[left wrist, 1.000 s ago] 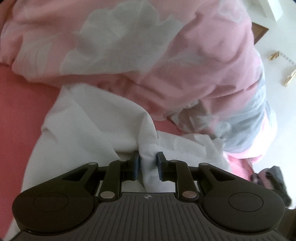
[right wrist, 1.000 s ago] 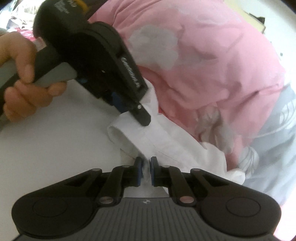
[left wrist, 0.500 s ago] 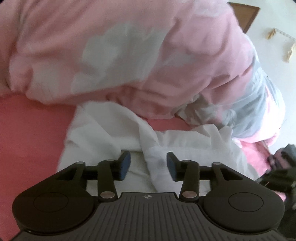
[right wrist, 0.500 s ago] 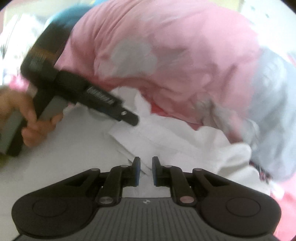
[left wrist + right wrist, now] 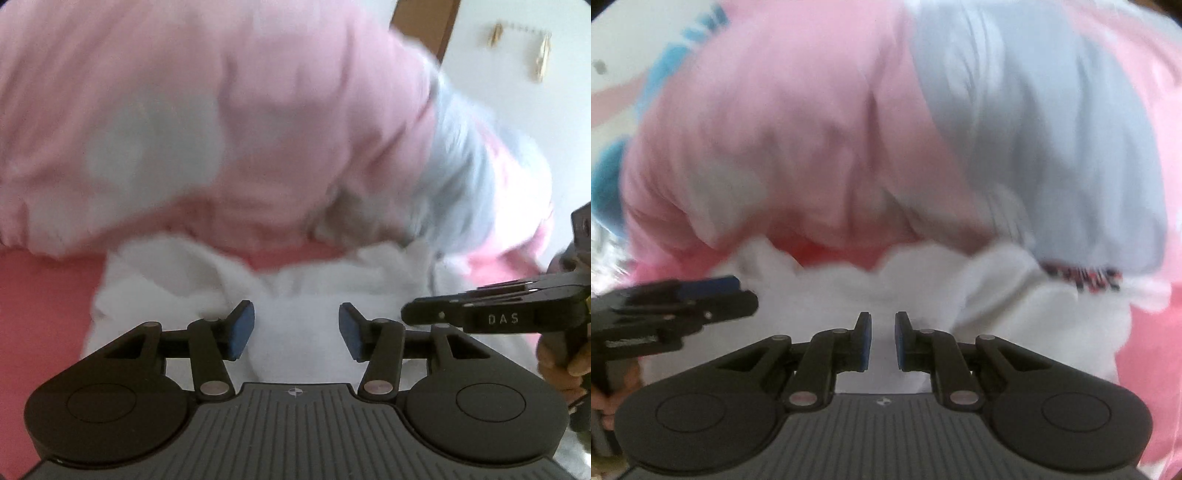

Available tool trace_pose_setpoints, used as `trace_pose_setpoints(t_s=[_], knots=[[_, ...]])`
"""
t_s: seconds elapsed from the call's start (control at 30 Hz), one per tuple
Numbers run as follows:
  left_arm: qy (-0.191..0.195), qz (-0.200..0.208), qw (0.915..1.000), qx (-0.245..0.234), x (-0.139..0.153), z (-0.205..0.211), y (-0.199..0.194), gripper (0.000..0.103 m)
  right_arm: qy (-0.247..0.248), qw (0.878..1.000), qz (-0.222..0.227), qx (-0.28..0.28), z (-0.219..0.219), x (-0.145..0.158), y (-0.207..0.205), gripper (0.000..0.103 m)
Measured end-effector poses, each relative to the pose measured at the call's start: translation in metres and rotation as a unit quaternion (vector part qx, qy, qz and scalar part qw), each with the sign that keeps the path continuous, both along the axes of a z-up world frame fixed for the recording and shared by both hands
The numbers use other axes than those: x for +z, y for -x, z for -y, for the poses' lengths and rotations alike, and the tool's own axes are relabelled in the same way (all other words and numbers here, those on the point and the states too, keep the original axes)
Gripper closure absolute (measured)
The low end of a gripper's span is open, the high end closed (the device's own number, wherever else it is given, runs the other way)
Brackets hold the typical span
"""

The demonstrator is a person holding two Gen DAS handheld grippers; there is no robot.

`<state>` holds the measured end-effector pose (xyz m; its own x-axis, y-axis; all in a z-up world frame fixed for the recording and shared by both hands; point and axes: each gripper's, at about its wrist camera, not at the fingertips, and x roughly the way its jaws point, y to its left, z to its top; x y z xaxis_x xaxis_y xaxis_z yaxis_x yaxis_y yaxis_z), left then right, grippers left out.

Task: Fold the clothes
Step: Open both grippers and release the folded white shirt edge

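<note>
1. The white garment lies crumpled on a pink surface, probably a bed, tucked against the foot of a big pink and pale blue quilt that bulges up behind it

2. The left gripper hovers just over the near part of the white garment with its jaws spread apart; cloth shows in the gap, but the blue pads press on nothing

3. The right gripper hangs over the same garment on the side away from the left one, its jaws only narrowly parted; white cloth shows through the slit, yet I see no fold pinched between the pads, so I take it to be holding nothing

4. Each gripper shows at the edge of the other's view, with a person's hand on the handle

5. The white garment looks light, thin and limp: it should bunch and sag wherever it is lifted, and slide easily over the pink surface. It is not fragile

6. My judgement is that a good hold is on a firm edge, a hem or a seam, one gripper toward each end, rather than on the loose middle, which would only gather into a lump. The edge touching the quilt may drag that bedding along

7. Readable writing: the letters "DAS" on the side of the right gripper as seen from the left one. A red, blue and white patterned strip beside the white garment carries nothing I can read
</note>
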<state>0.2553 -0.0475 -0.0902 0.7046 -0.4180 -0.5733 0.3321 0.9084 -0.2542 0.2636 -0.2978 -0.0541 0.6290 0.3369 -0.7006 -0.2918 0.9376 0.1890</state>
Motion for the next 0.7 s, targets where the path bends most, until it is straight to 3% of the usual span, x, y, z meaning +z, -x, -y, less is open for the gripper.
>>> trace_pose_setpoints(t_s=[0.13,0.3,0.37,0.47,0.53,0.7], knots=[[-0.010,-0.013,0.9999,0.005,-0.010,0.001,-0.002,0.053,-0.010,0.999,-0.032,-0.017,0.008,-0.020,-0.001,0.090],[-0.012,-0.010,0.9999,0.003,-0.013,-0.001,0.000,0.053,-0.061,0.997,-0.024,-0.046,0.028,0.006,-0.006,0.087],[-0.014,-0.007,0.9999,0.003,-0.014,0.000,0.000,0.053,-0.074,0.995,-0.014,-0.068,0.038,0.014,-0.013,0.079],[-0.010,-0.006,0.9999,0.003,-0.017,0.003,-0.003,0.053,-0.091,0.990,-0.012,-0.108,0.055,0.021,-0.029,0.078],[-0.003,-0.005,1.0000,0.003,-0.019,0.000,-0.002,0.053,-0.130,0.980,-0.046,-0.145,0.071,0.018,-0.041,0.077],[0.014,0.000,0.9999,0.003,-0.022,-0.004,0.000,0.053,-0.254,0.940,-0.109,-0.200,0.104,-0.002,-0.060,0.071]])
